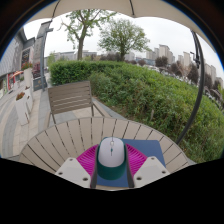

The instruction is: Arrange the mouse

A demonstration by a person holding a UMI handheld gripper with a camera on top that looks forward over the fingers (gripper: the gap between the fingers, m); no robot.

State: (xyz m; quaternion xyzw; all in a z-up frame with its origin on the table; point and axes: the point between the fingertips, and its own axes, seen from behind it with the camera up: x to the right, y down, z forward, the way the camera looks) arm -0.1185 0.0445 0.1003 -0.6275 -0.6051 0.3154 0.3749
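A white mouse with a dark teal rear (111, 153) sits between my gripper's (111, 162) two fingers. The pink pads (88, 160) press against it on both sides, so the gripper is shut on the mouse. Under and to the right of the mouse lies a blue mouse mat (149, 150) on a round wooden slatted table (58, 140). I cannot tell whether the mouse rests on the mat or hangs just above it.
The table's far edge curves just beyond the mat. Past it stands a wooden bench (72, 98) on a paved terrace, with a green hedge (155, 95) to its right. Trees and buildings lie further off.
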